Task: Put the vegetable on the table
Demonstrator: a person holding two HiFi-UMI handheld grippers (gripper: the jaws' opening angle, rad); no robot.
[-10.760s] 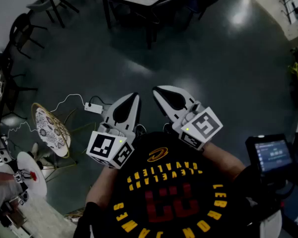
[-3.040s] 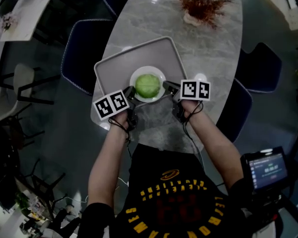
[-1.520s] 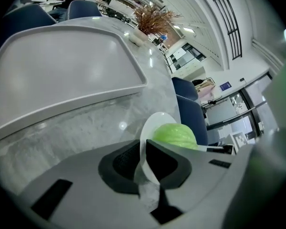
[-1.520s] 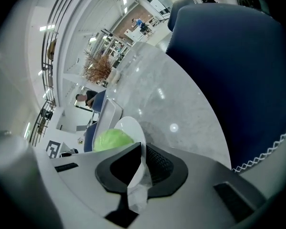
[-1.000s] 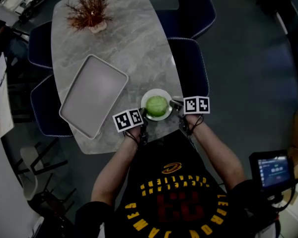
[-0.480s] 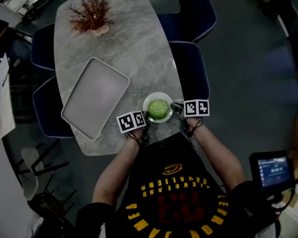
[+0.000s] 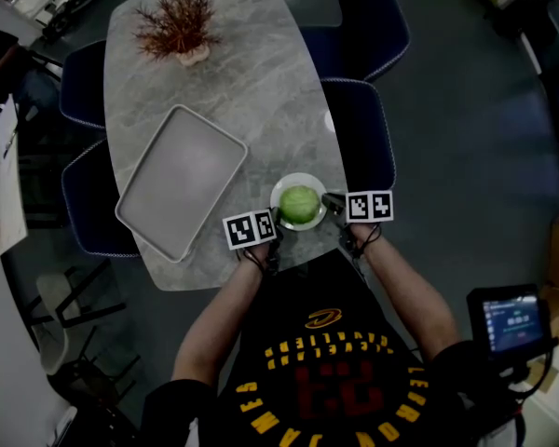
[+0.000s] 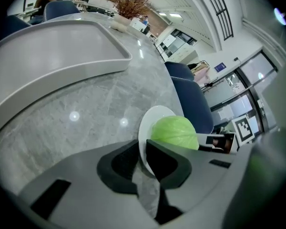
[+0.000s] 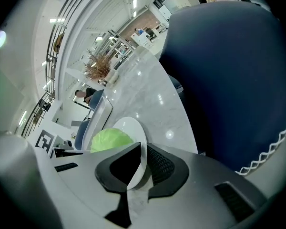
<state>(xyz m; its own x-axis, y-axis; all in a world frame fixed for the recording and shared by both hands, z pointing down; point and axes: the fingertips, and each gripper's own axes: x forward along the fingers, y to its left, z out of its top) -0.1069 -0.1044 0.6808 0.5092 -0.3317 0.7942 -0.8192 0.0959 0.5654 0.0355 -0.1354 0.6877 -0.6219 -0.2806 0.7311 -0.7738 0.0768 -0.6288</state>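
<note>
A round green cabbage (image 7: 299,204) sits on a white plate (image 7: 299,222) at the near right part of the grey marble table (image 7: 252,73). My left gripper (image 7: 271,223) is shut on the plate's left rim (image 8: 143,147), and my right gripper (image 7: 328,203) is shut on its right rim (image 9: 139,168). The cabbage (image 8: 175,131) shows just past the left jaws, and the same cabbage (image 9: 110,139) lies beyond the right jaws. From the head view the plate looks low over or on the tabletop; I cannot tell which.
An empty grey tray (image 7: 180,181) lies on the table left of the plate. A dried red plant (image 7: 180,24) in a pot stands at the far end. Blue chairs (image 7: 363,128) line both long sides of the table. A device with a lit screen (image 7: 509,320) is at the lower right.
The plate with the cabbage came off the tray and moved to the table's near right part. Over the last second it shifted only slightly, with both grippers still gripping it.
</note>
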